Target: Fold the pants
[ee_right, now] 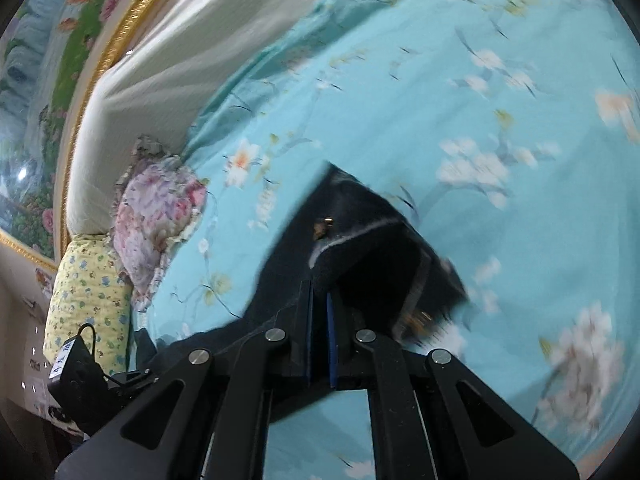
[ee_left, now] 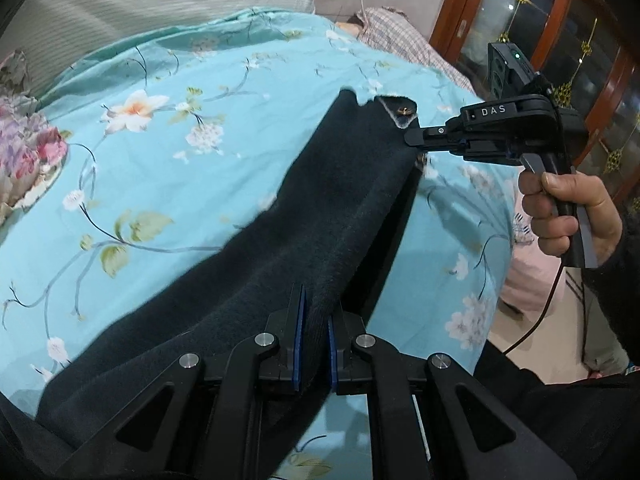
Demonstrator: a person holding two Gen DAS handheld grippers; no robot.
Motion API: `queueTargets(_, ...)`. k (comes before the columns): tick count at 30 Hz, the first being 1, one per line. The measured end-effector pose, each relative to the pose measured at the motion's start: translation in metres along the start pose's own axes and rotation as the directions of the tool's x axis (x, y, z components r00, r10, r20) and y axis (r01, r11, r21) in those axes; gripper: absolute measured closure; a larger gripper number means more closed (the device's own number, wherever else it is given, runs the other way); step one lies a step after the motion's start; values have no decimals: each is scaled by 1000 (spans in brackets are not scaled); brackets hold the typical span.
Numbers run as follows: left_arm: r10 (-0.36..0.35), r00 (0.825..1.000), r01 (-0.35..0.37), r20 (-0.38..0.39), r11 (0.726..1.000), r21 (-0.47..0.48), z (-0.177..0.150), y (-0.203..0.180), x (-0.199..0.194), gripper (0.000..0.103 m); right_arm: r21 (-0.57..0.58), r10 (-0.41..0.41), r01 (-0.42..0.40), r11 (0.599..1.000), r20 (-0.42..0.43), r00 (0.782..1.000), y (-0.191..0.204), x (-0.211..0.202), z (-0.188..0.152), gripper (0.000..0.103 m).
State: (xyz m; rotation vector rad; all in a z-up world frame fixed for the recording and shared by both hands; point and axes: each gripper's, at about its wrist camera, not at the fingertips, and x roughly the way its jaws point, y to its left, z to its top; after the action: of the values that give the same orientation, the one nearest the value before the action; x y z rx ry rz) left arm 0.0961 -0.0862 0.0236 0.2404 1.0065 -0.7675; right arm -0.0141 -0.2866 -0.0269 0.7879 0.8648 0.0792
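- The dark pants (ee_left: 280, 220) hang stretched between both tongs above the bed (ee_left: 140, 160), their long axis running from the left tongs (ee_left: 314, 344) up and away to the right tongs (ee_left: 416, 138).
- Both tongs are closed on fabric: the right ones grip the waistband corner by the button (ee_left: 403, 111), the left ones pinch an edge farther down.
- Judged next: carry both ends sideways together and lay the pants flat.

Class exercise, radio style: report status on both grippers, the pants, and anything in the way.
Left gripper shut on pants. Right gripper shut on waistband end, near the button. Pants slung between them over floral bedsheet. Nothing in the way.
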Motion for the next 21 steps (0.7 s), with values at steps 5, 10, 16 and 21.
queueTargets(5, 8, 1000, -9, -30, 1000, -9, -11, -5, 19, 94, 36, -59, 59, 998, -11, 998, -25, 8, -10, 96)
queueTargets(10, -14, 999, 11, -45, 998, -66, -22, -1, 29, 79, 73, -60, 61, 995, -18, 998, -36, 16, -14, 96)
queueTargets(16, -29, 999, 24, -35, 992, -127, -40, 0, 27, 60, 41, -121, 121, 992, -4, 993, -27, 8, -18, 90)
queueTargets(21, -29, 1000, 29, 4, 981, -192, -54, 3, 10, 56, 32, -160, 159, 987, 38, 986, -16, -7, -19, 67)
